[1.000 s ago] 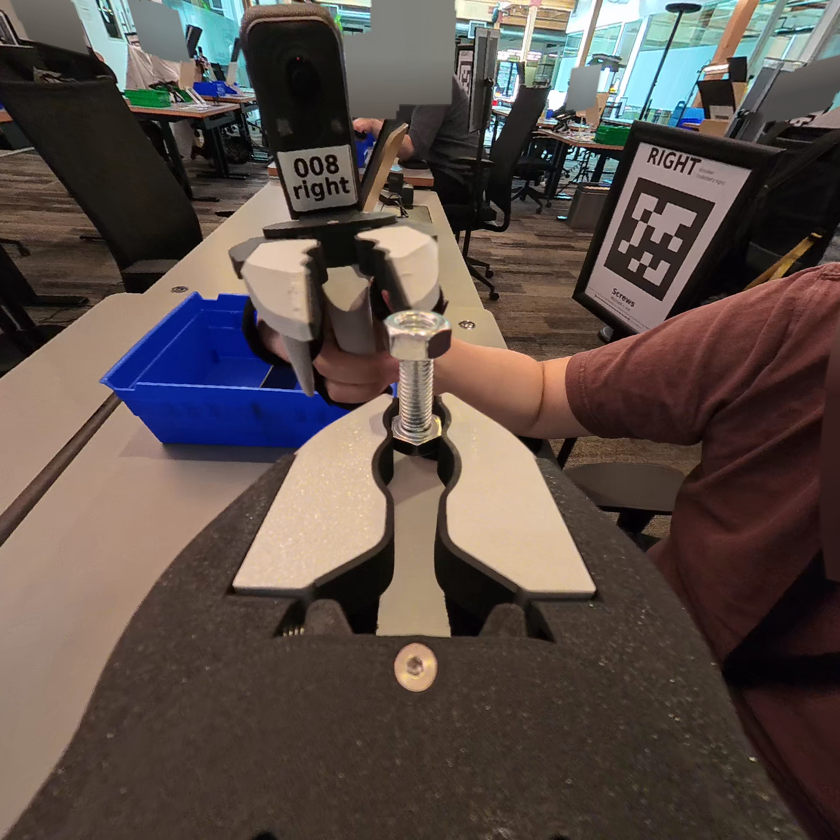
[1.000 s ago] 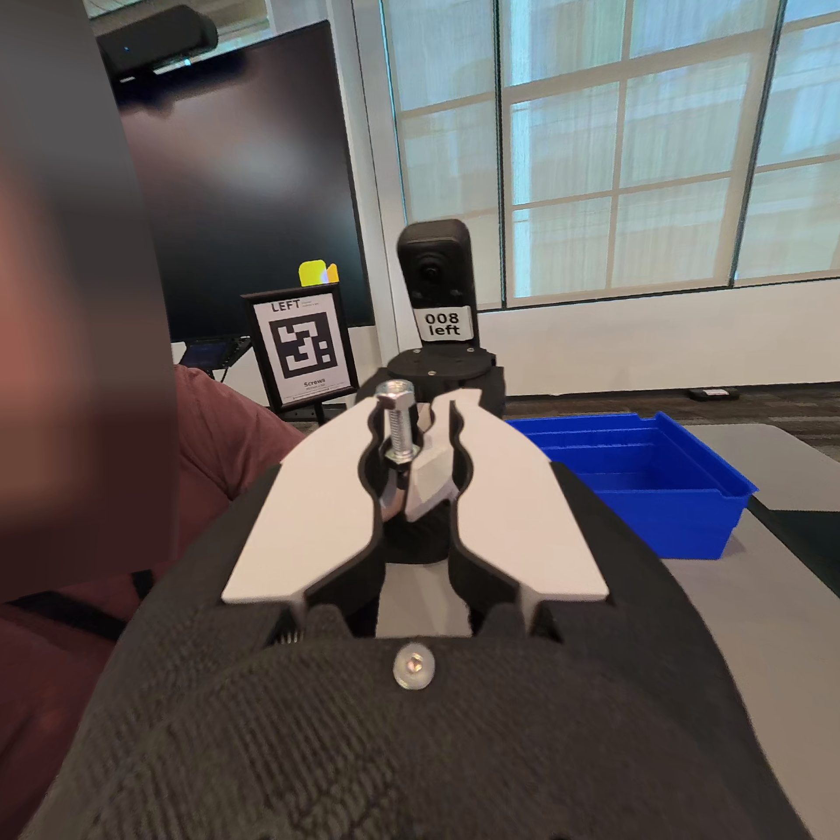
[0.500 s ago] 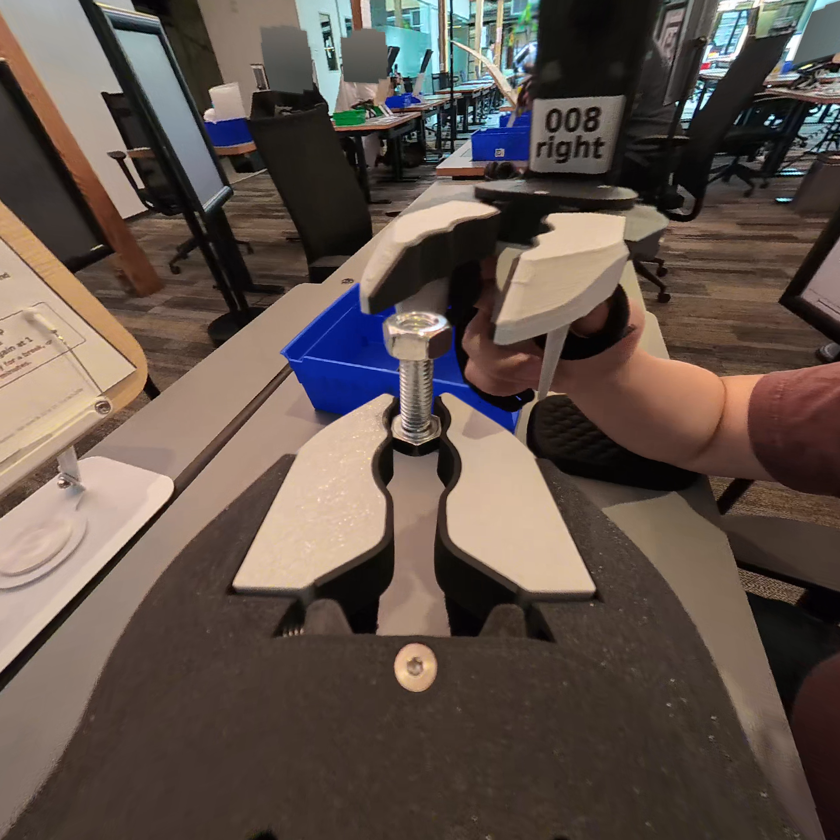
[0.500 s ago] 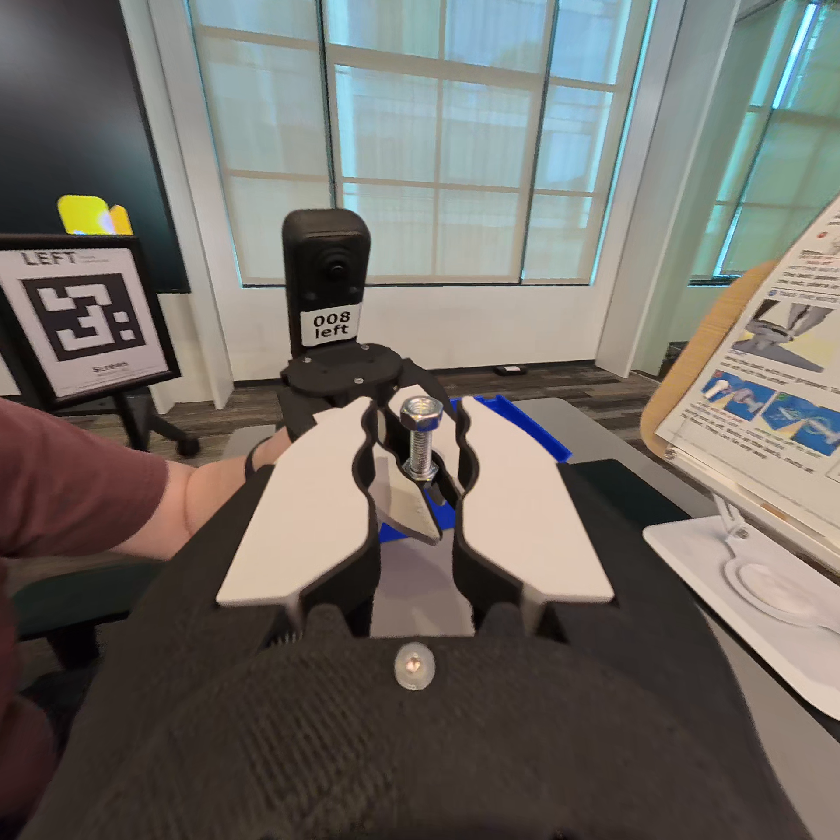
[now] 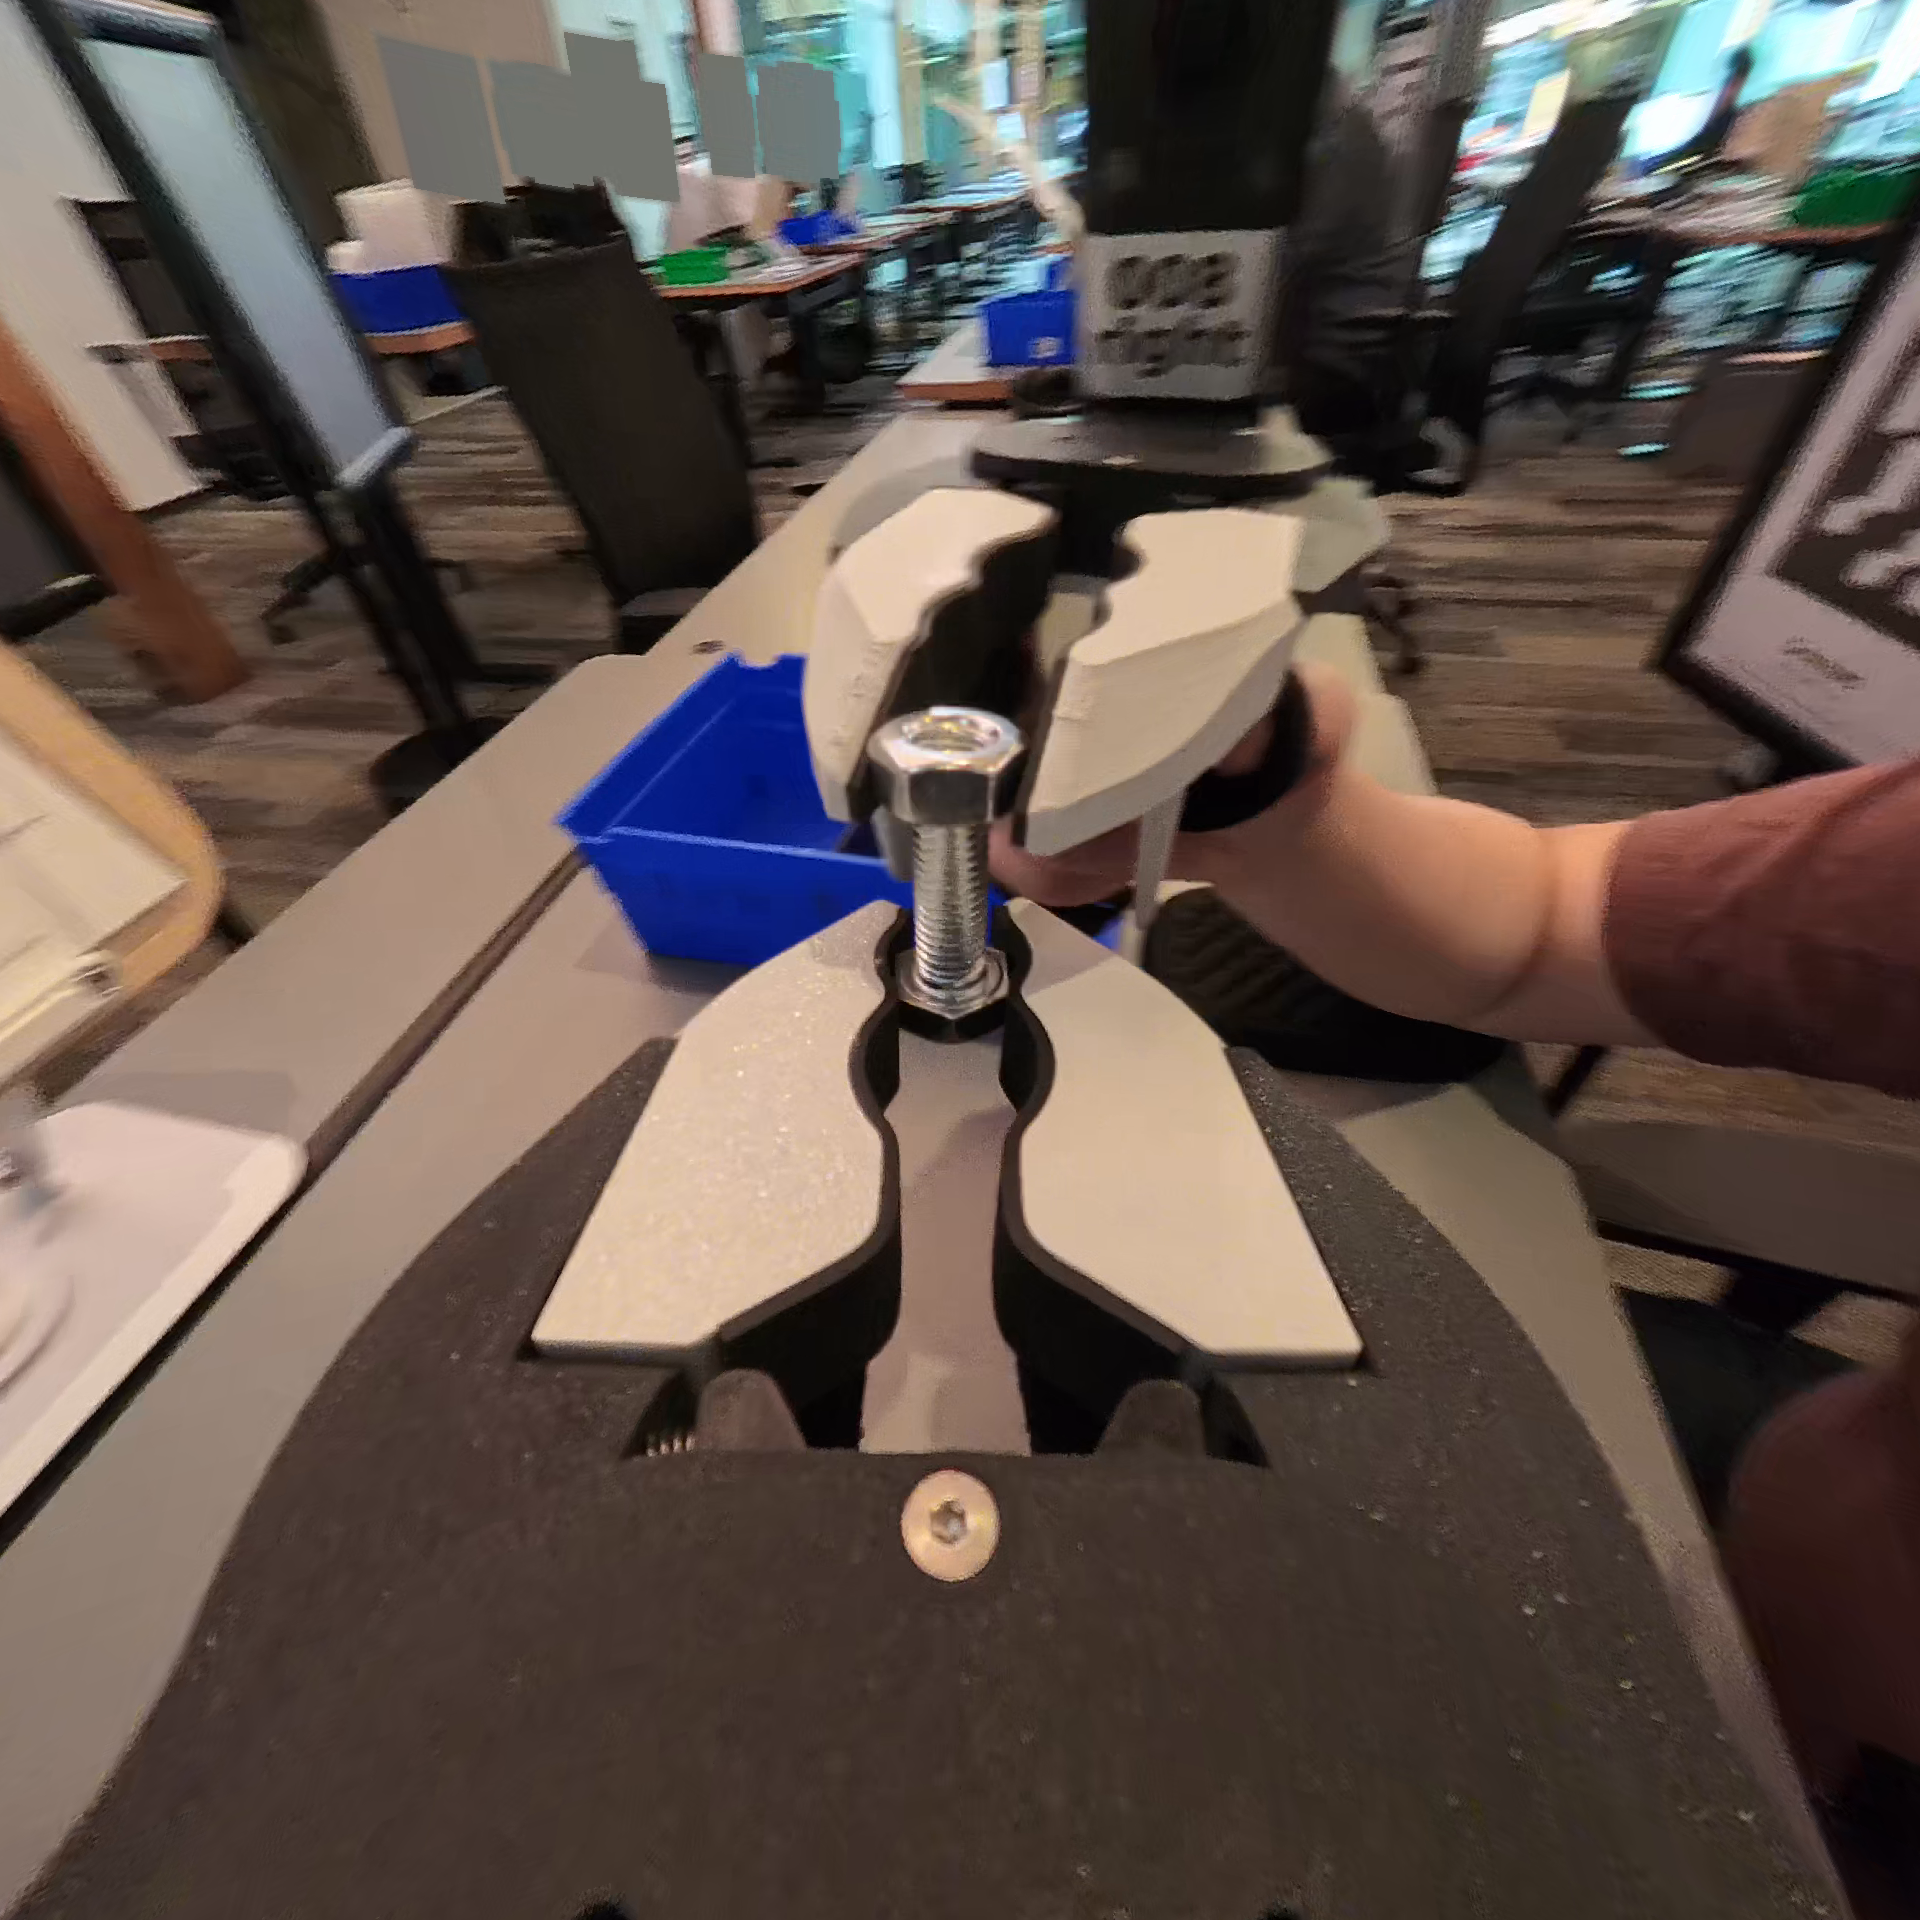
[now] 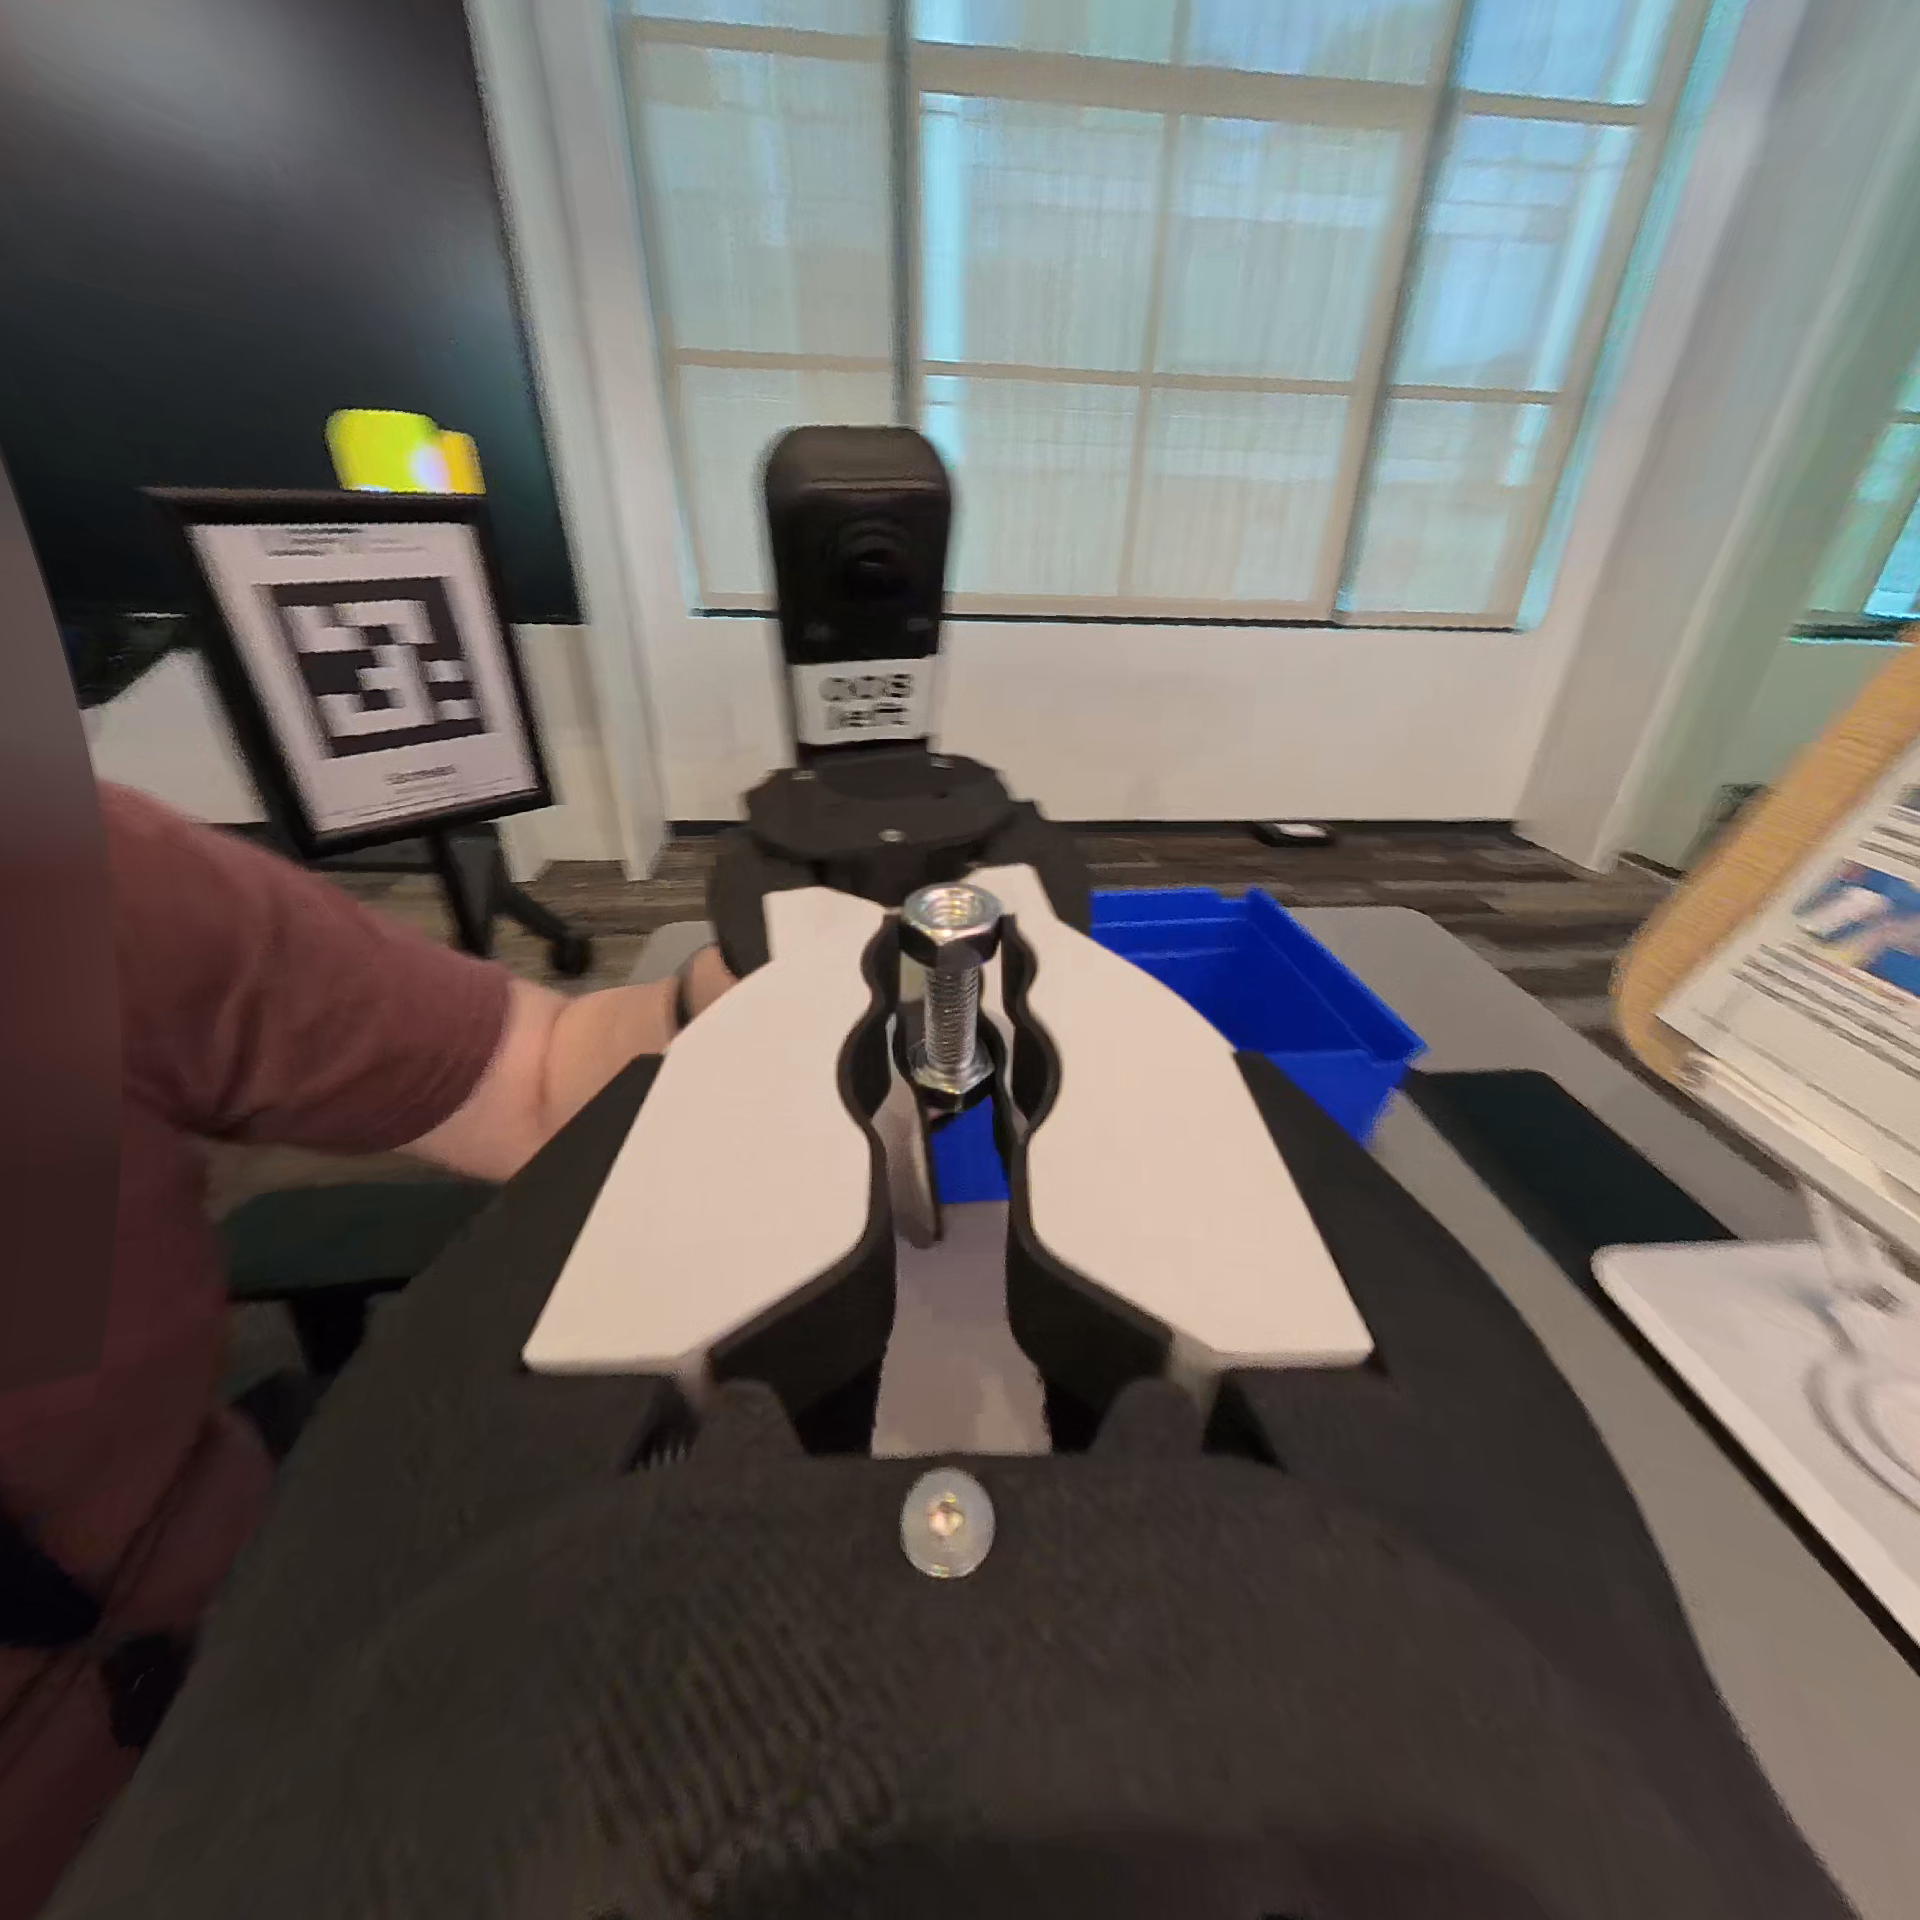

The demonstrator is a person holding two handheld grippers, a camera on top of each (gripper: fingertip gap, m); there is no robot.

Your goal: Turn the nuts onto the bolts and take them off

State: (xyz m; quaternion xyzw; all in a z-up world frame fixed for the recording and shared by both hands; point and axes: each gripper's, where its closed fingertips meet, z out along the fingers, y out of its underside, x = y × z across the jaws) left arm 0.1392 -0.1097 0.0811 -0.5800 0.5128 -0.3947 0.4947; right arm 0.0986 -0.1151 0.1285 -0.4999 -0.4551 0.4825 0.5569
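Observation:
A silver bolt (image 5: 948,914) stands upright, and my left gripper (image 5: 951,940) is shut on its hex head at the bottom. A silver nut (image 5: 945,774) sits at the top of the thread. My right gripper (image 5: 948,805) faces the left one, with one finger on each side of the nut. In the right wrist view the nut (image 6: 951,928) sits between the tips of my right gripper (image 6: 951,935), whose jaws are drawn in against it. Below it are the bolt's thread (image 6: 948,1013) and the left gripper (image 6: 943,1101).
A blue bin (image 5: 717,821) stands on the grey table (image 5: 364,1039) just beyond the grippers; it also shows in the right wrist view (image 6: 1247,997). An instruction sheet on a stand (image 6: 1818,987) is at the right. A marker board (image 6: 364,665) stands behind. A person's forearm (image 5: 1403,914) holds the right gripper. There is about 5 cm between the tips of the two grippers.
Both grippers swung round together. The right gripper came level with the nut and its jaws narrowed onto it. The left gripper kept its hold on the bolt.

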